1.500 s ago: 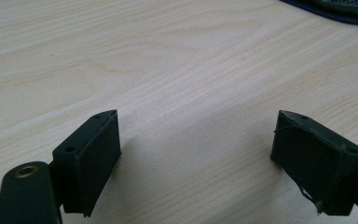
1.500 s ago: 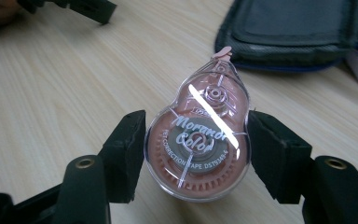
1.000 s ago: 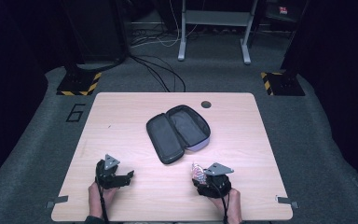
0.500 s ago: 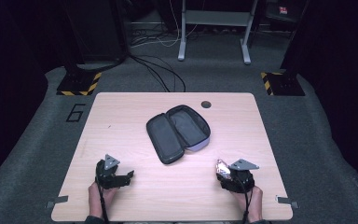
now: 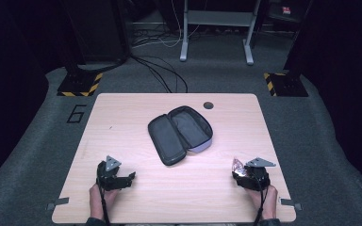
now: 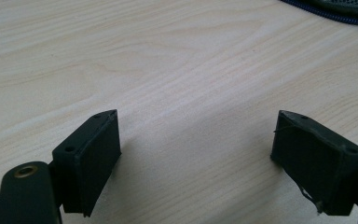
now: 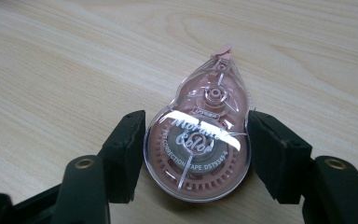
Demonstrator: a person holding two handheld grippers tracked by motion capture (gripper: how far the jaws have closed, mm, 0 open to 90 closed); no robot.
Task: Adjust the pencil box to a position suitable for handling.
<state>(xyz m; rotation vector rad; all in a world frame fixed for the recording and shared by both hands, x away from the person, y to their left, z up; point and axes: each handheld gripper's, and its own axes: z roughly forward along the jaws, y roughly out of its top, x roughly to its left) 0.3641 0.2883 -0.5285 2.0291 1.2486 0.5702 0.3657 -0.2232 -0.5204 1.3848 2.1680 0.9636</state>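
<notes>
Correction tape (image 7: 198, 147) label: "CORRECTION TAPE"; floor (image 5: 42, 141) marking (image 5: 77, 113): "6".

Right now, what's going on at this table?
A person works two handheld claws at a wooden table. The right claw is shut on a pink correction tape dispenser, held near the table's right front edge. The left claw is open with nothing between its jaws, low over bare wood at the left front. A dark zip pouch lies unzipped and open in the middle of the table, apart from both claws.
</notes>
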